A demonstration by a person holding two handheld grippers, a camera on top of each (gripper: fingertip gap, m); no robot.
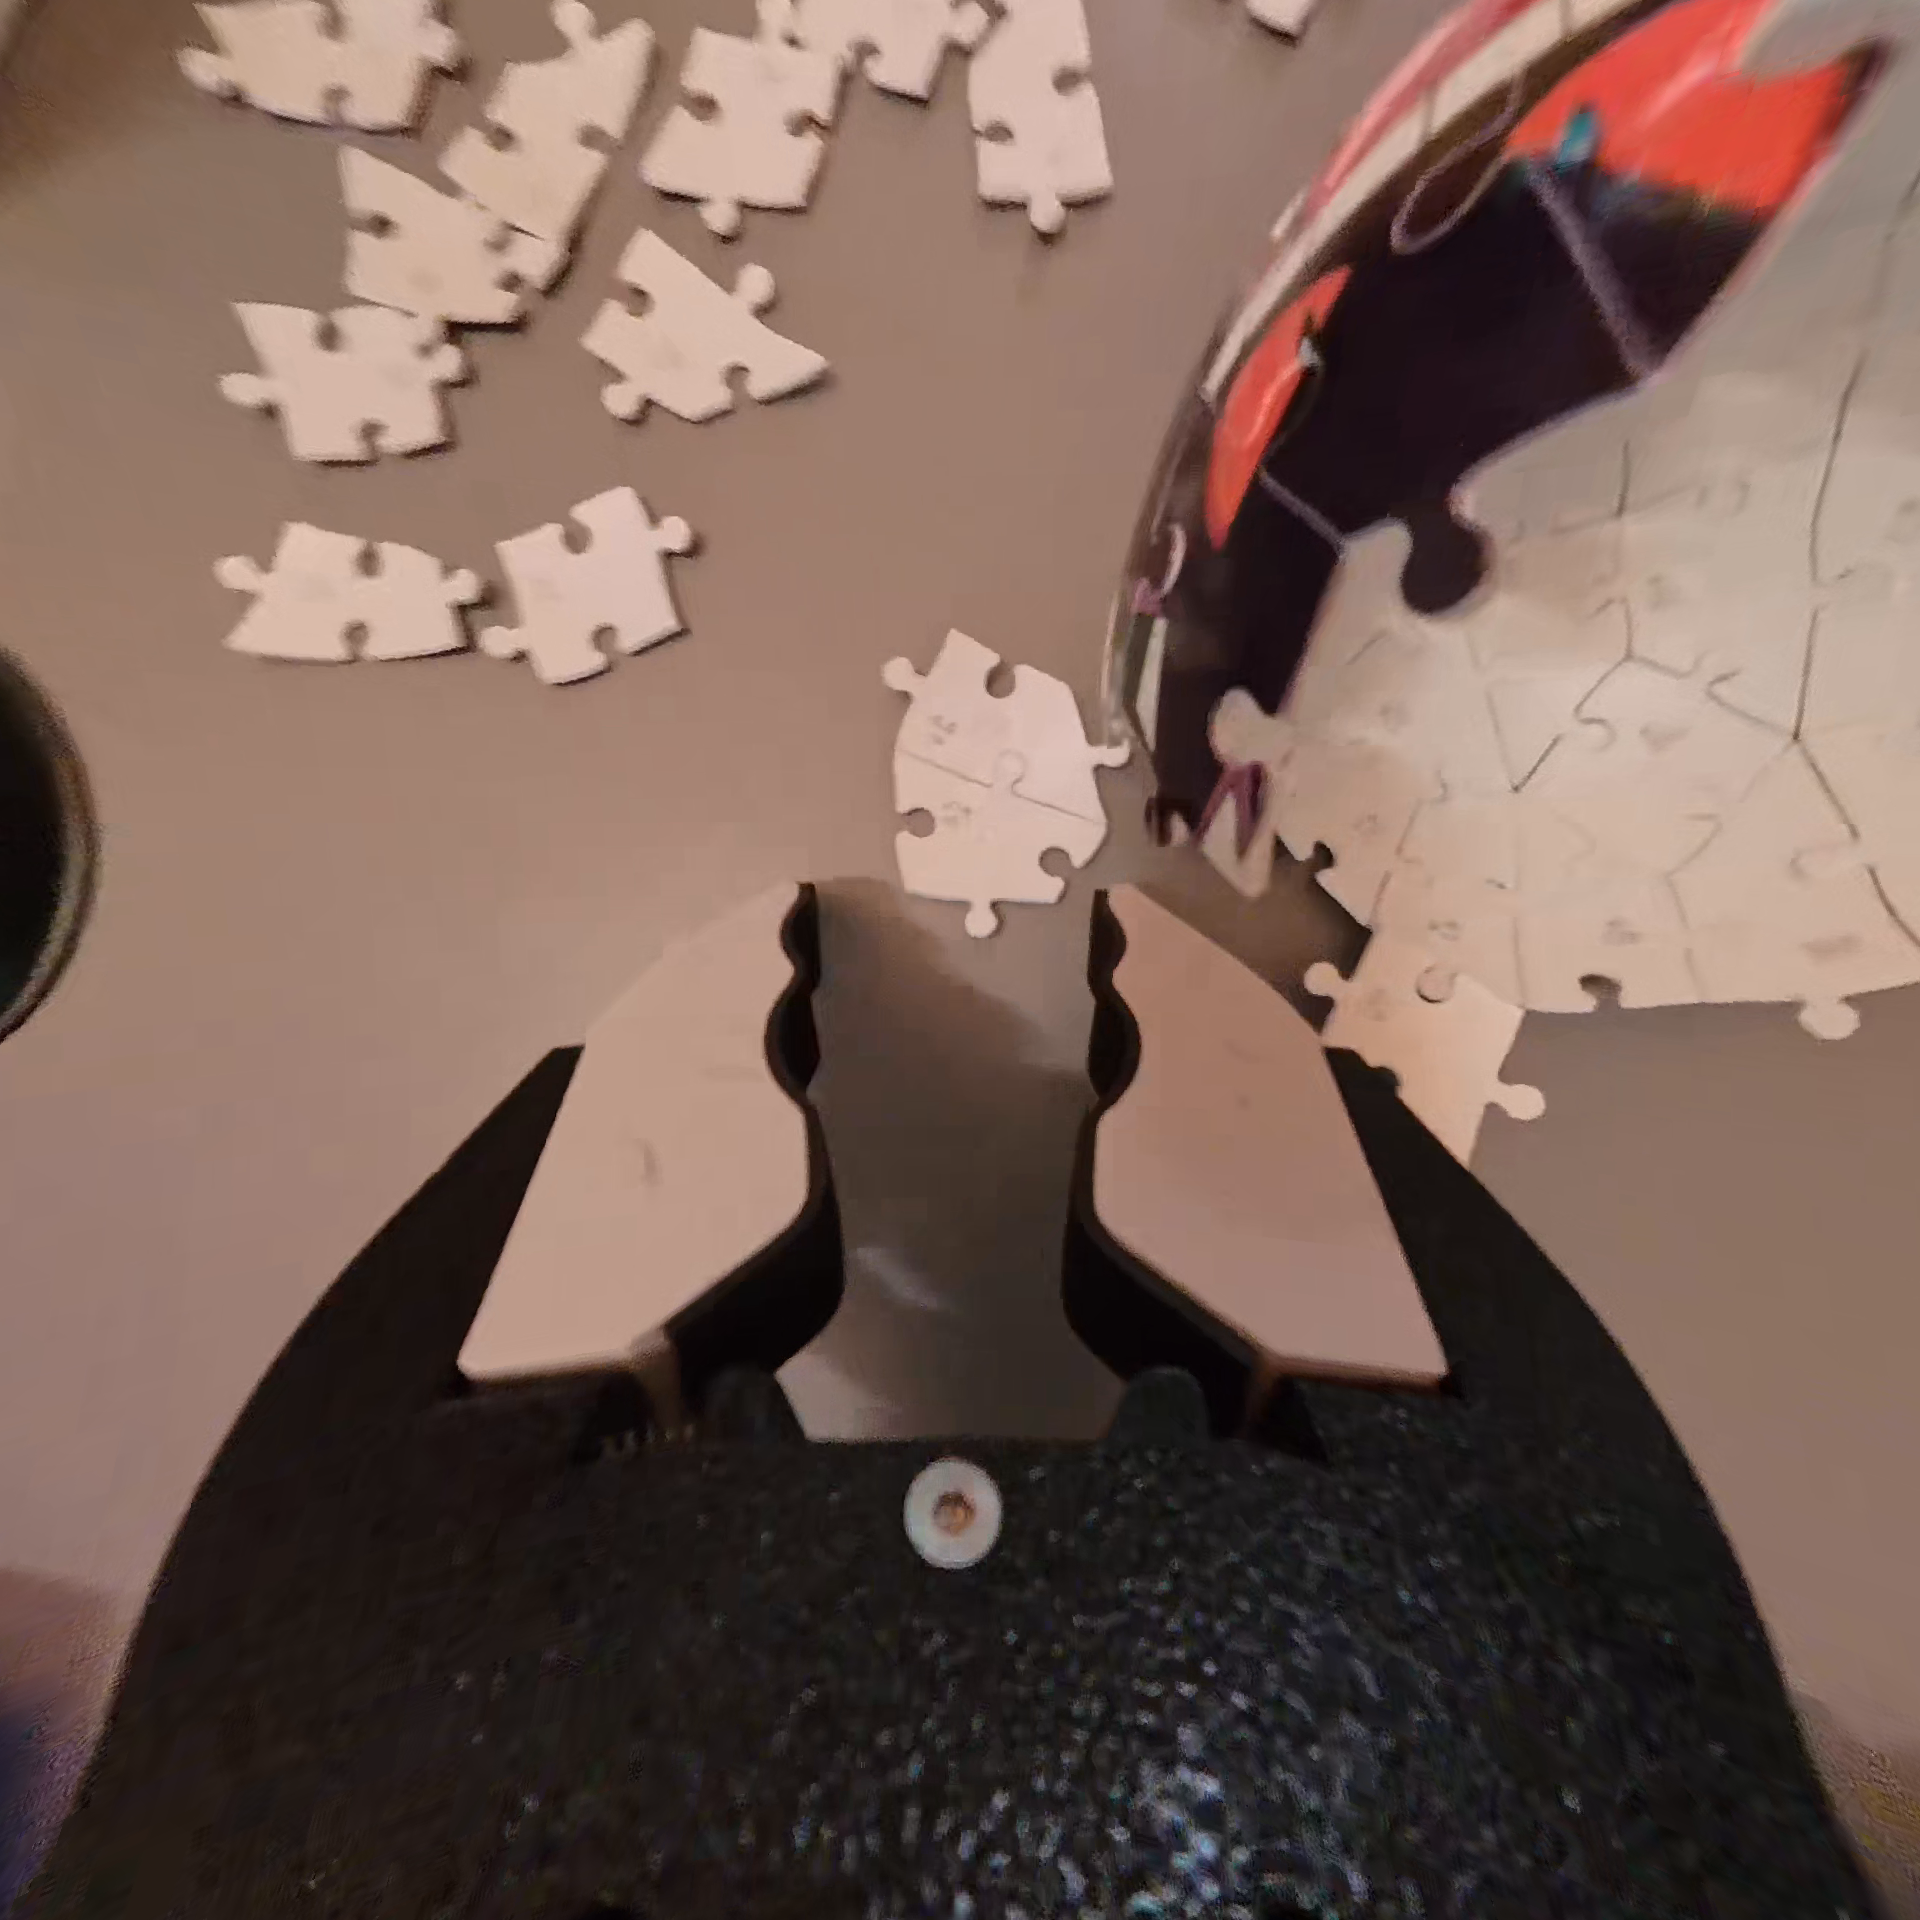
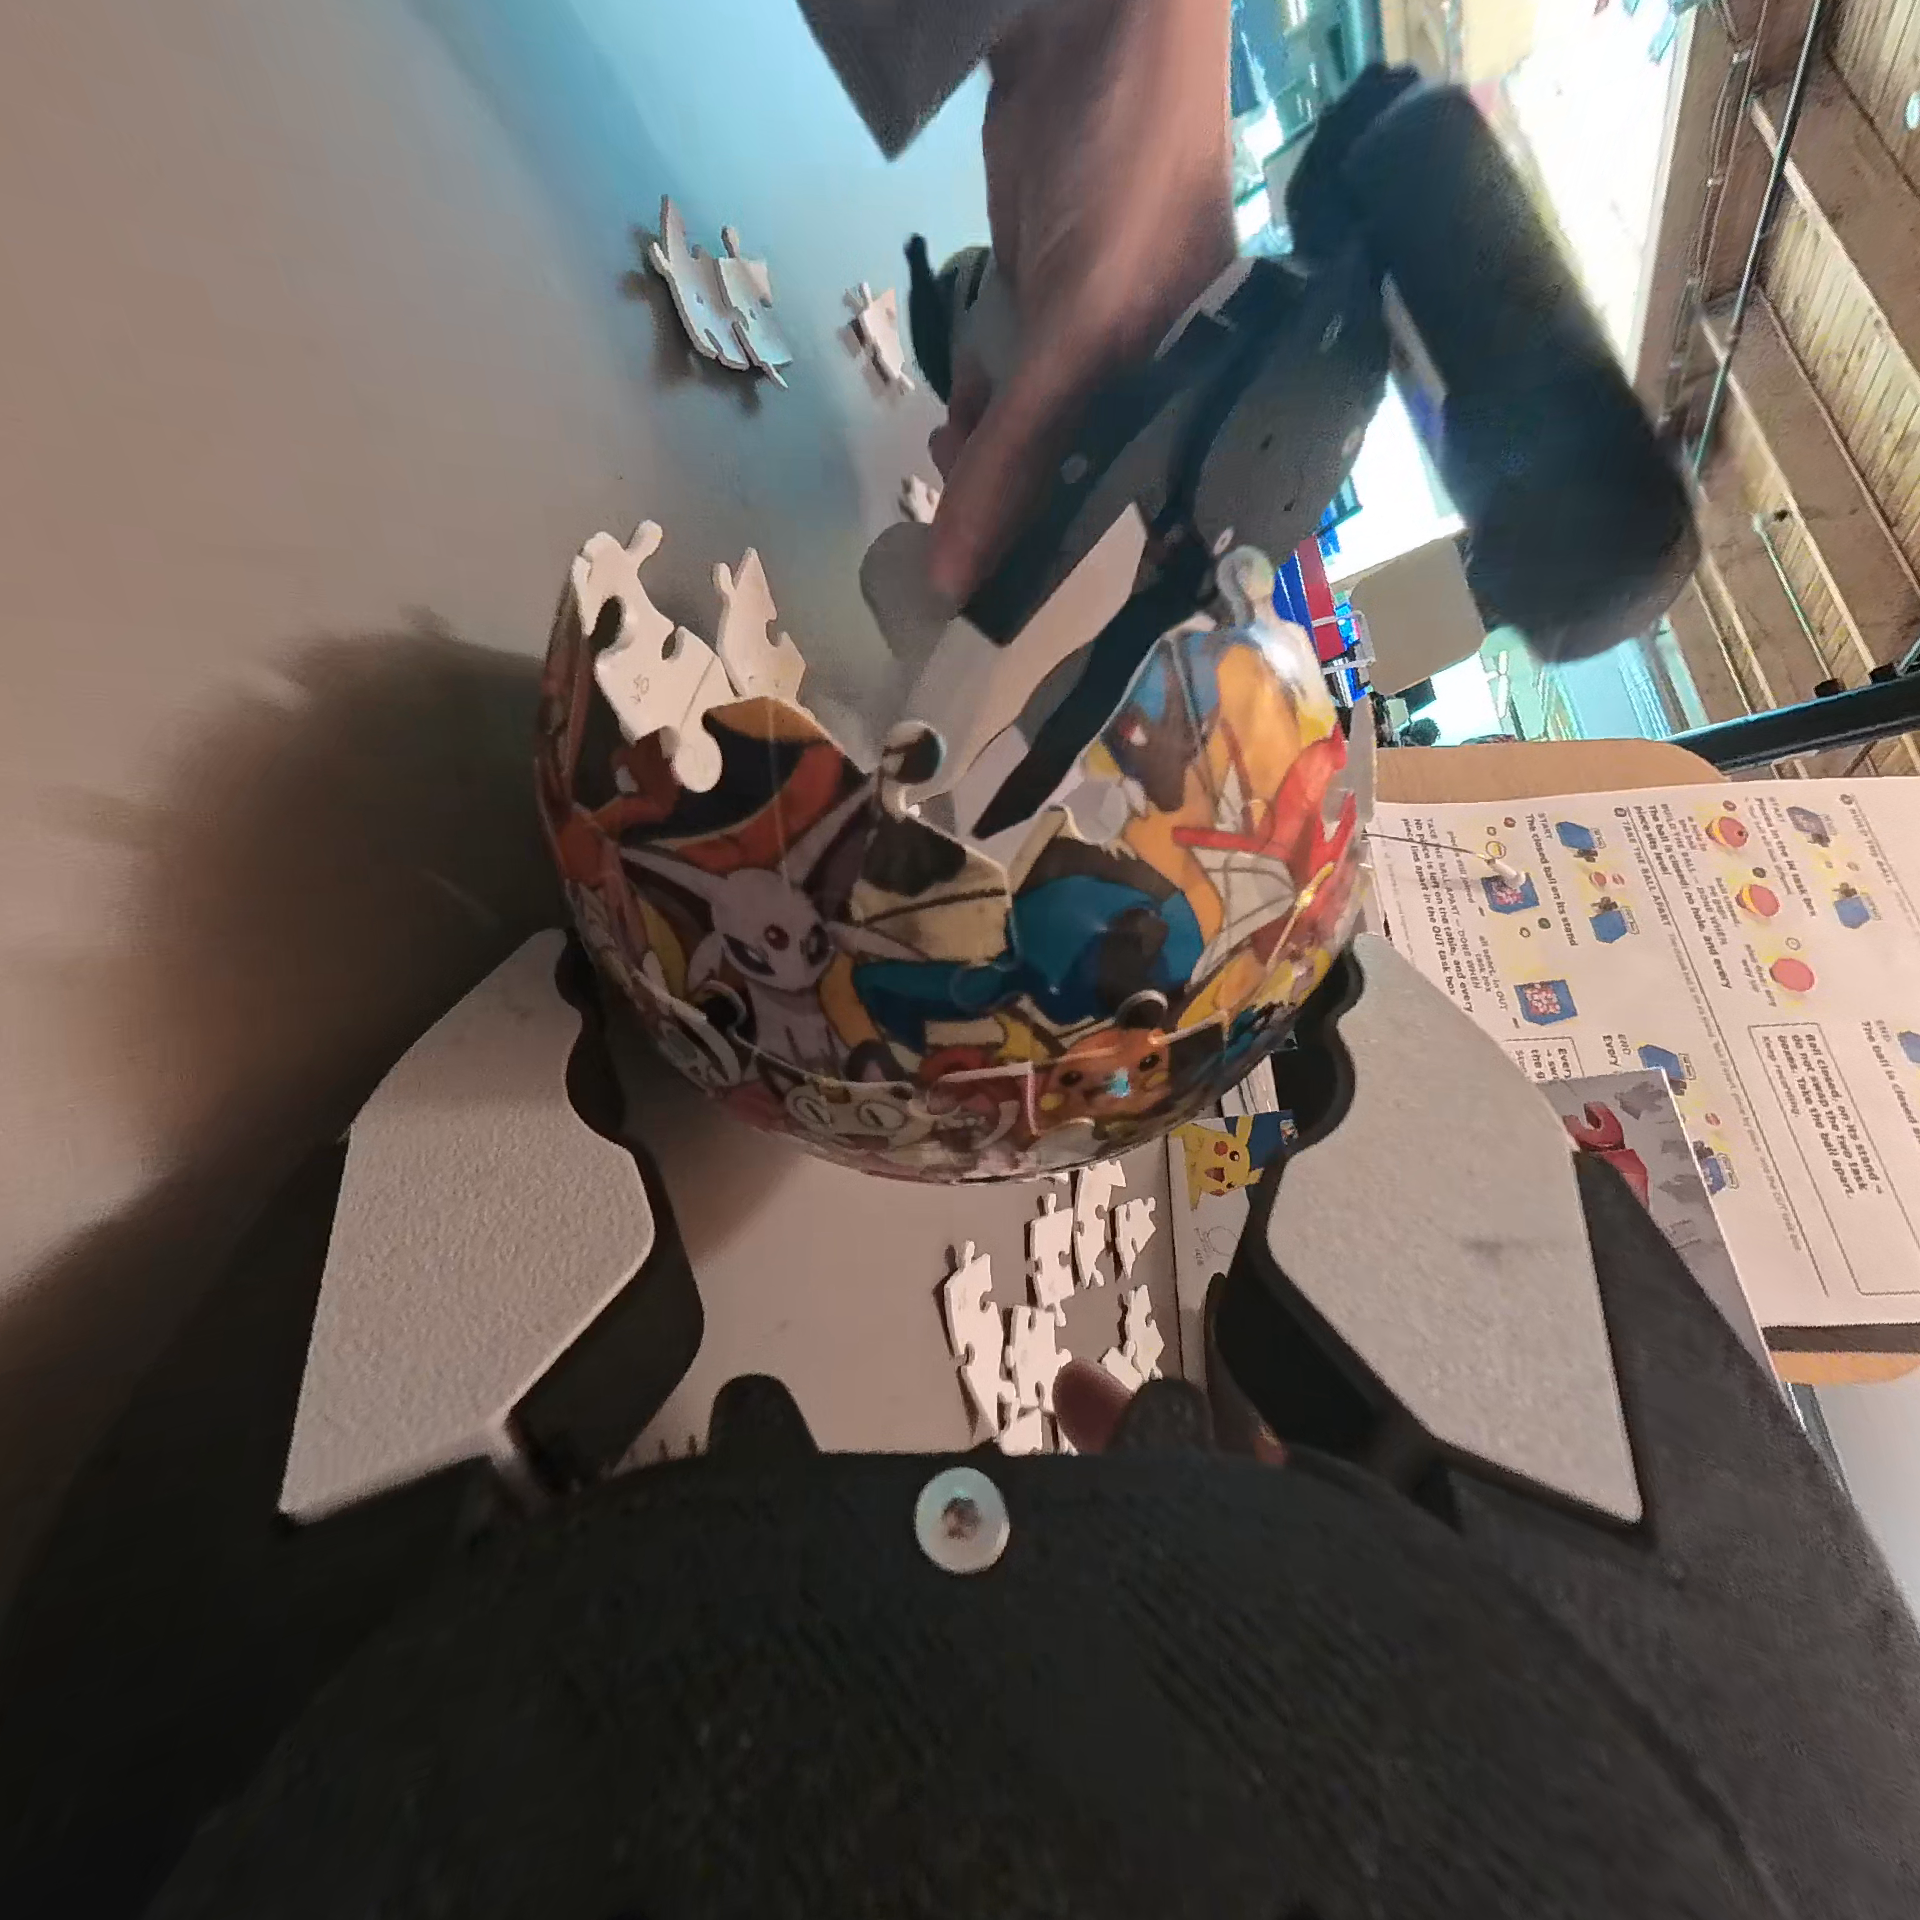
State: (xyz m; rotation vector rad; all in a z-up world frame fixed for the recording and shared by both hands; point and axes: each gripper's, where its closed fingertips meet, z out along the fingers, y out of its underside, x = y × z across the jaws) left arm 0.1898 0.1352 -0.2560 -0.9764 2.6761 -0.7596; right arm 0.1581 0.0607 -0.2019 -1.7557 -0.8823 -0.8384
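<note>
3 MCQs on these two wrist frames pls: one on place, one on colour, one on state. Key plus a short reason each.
1. Where is the joined pair of puzzle pieces in the left wrist view?
A. on the grey table just ahead of the left hand-held gripper
B. between its fingers
C. inside the shell

2. What colour are the loose pieces' upturned faces?
A. red
B. white
C. blue

3. What state is the right hand-held gripper in?
A. open, empty
B. shut, empty
C. shut on the puzzle-ball shell

Key: A, it lies just beyond the open fingertips; B, every scattered piece shows white; C, both fingers press the shell's sides.
</note>
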